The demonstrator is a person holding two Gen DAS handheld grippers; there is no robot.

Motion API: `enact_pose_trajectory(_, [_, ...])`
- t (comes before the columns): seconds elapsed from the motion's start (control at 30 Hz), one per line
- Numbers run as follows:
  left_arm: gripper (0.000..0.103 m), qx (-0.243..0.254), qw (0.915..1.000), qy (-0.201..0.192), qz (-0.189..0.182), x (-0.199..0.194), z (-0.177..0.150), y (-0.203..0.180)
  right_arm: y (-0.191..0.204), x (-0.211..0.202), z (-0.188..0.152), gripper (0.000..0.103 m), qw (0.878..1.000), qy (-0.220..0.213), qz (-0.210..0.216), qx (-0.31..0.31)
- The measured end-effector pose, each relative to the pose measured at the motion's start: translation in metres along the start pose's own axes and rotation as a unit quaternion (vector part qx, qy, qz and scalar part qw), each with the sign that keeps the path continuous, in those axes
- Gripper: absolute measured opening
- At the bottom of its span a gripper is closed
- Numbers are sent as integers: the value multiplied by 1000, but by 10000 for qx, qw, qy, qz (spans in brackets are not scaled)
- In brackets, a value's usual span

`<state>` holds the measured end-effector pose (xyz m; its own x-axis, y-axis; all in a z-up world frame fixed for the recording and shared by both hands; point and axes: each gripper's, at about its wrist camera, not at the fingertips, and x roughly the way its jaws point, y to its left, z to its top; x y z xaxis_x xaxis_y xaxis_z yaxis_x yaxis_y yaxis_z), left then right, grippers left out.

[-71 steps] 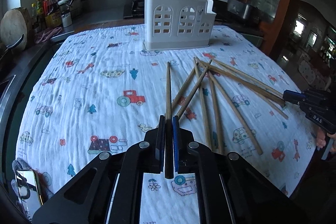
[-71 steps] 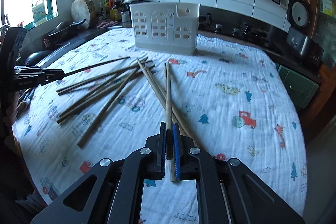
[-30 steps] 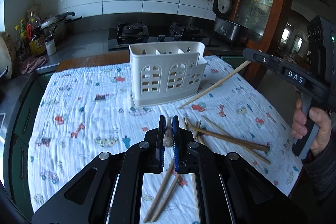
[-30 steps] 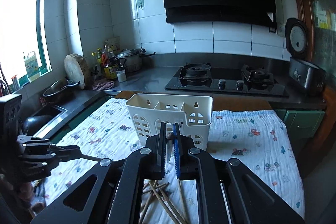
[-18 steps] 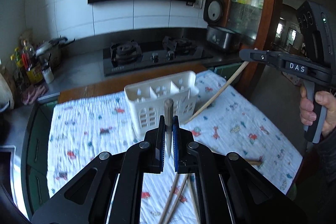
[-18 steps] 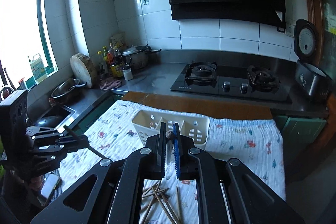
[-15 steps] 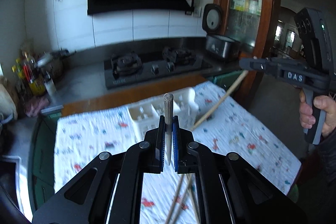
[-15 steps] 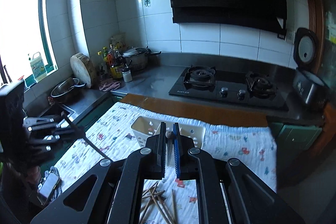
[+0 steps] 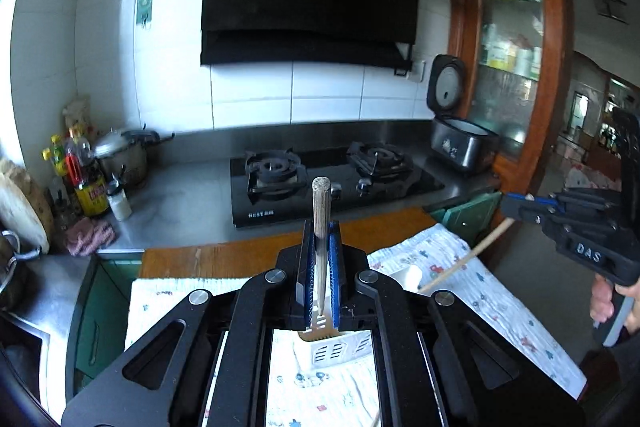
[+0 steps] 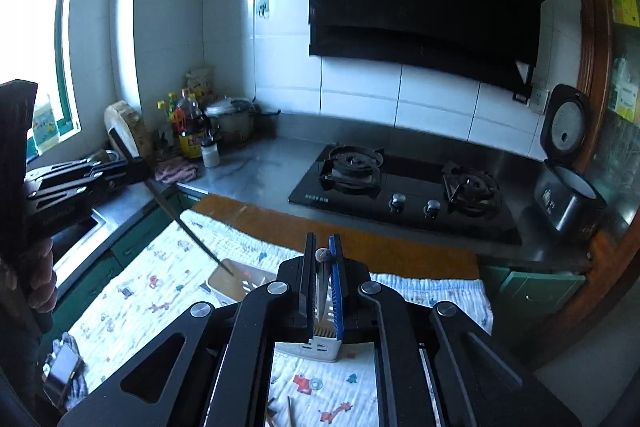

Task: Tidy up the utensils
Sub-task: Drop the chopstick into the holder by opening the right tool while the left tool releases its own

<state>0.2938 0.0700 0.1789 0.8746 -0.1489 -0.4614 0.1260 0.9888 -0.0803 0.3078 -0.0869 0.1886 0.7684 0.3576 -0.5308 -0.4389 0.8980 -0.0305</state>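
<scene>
My left gripper [image 9: 321, 227] is shut on a wooden chopstick [image 9: 321, 203] that stands steeply between the jaws, its lower tip over the white slotted utensil holder [image 9: 340, 349]. From the right wrist view, this left gripper [image 10: 136, 167] sits high at the left, and its chopstick [image 10: 188, 227] slants down into the holder's [image 10: 232, 285] left end. My right gripper [image 10: 322, 239] is shut on another chopstick [image 10: 322, 255], seen end-on above the holder. In the left wrist view the right gripper [image 9: 516, 205] holds its chopstick [image 9: 460, 263] slanting down toward the holder.
The holder stands on a cartoon-print cloth [image 9: 480, 291] over a wooden table. Behind are a gas hob [image 9: 336, 183], a rice cooker [image 9: 460, 143], and bottles and a pot [image 10: 192, 131]. A phone [image 10: 60, 367] lies at the cloth's near left. Loose chopsticks [image 10: 289, 411] lie below.
Both grippers have risen with their chopsticks and moved in over the holder, which has dropped lower in both views. The chopsticks now point more steeply down toward it.
</scene>
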Motion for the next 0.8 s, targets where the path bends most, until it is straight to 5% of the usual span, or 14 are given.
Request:
enact_pose_trajectory(0.33, [5,-224,9976,647,-31,50,-35,18,-5,46,-28,7,9989,455,-89,12])
enact_pose_trajectory(0.8, [10,-321,9956,875,-61,60,-50,26,-13,60,-39,8,9982,578,-132,99])
